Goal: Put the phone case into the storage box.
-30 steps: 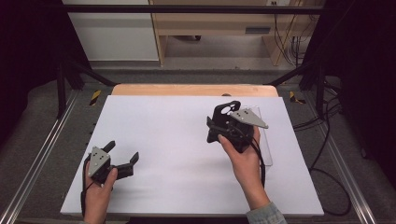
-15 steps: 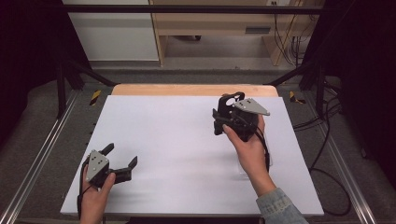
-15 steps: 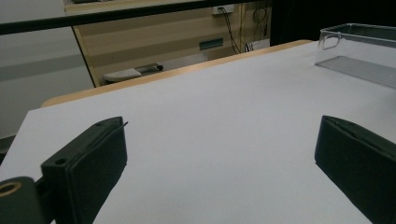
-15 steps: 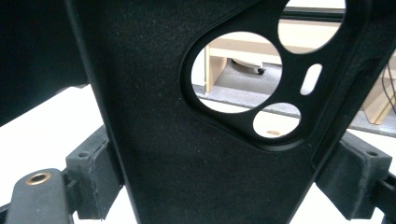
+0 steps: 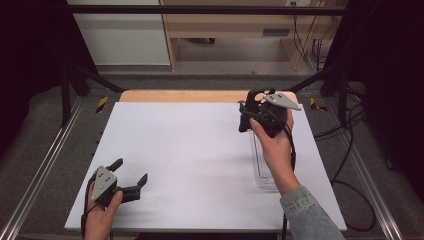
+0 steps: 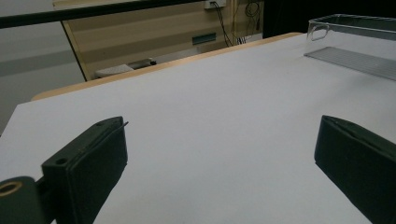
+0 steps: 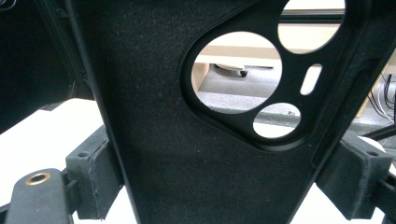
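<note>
Right gripper view has the right gripper (image 7: 233, 186) clenched on a black perforated plate (image 7: 187, 116), lifted at the table's two o'clock above a clear tray (image 5: 265, 172). Left gripper (image 5: 131, 179) waits released at seven o'clock. A loose pinch could let the plate swing or drop.

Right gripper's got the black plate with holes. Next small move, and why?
Probably lower the right gripper toward the clear tray. Its jaws are shut on the black plate, held up above the white table, and the tray lies just behind it under that forearm. The left gripper rests open and apart.
</note>
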The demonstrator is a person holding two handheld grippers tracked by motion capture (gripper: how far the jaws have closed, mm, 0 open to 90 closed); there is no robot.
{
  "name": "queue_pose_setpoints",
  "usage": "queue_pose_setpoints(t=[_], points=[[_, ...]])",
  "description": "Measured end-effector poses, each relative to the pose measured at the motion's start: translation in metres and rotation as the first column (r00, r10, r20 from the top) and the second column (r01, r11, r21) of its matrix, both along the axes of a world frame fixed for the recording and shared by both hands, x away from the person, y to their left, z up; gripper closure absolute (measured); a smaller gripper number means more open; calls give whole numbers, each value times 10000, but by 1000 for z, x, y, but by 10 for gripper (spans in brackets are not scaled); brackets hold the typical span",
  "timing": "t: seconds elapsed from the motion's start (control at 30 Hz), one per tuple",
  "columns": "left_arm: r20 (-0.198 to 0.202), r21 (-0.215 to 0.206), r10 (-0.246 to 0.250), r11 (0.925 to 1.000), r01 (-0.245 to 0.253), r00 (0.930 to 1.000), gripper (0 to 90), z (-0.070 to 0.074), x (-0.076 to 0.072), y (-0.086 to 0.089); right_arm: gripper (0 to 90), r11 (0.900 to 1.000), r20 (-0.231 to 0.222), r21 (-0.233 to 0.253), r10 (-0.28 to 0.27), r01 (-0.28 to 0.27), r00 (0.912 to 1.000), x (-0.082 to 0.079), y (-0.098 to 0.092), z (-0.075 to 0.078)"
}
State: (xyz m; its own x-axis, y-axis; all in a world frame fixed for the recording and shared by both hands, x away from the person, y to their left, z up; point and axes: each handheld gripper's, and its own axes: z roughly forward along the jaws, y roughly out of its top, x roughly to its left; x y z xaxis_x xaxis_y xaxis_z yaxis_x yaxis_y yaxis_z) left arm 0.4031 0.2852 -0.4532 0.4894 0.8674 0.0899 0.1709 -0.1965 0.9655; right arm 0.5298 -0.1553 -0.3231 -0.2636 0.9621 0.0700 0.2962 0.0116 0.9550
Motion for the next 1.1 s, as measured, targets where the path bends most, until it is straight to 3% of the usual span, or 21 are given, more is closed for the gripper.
queue_pose_setpoints(t=[0.5, 0.6, 0.8, 1.1], points=[[64, -122, 175, 9998, -174, 9998, 28, 1, -1, 11, 136, 9976, 13, -202, -666, 666, 9978, 12, -16, -1], [166, -87, 270, 9996, -268, 9995, 30, 2, 1, 12, 136, 9966, -19, -25, -819, 819, 9966, 17, -18, -3], [163, -142, 303, 9994, -301, 9994, 30, 1, 2, 14, 136, 9941, 24, -207, -1062, 1062, 9943, 31, -18, -7], [141, 169, 34, 9999, -36, 9999, 31, 0, 2, 8, 136, 9900, 117, -387, -1351, 1354, 9908, 36, -24, -9]])
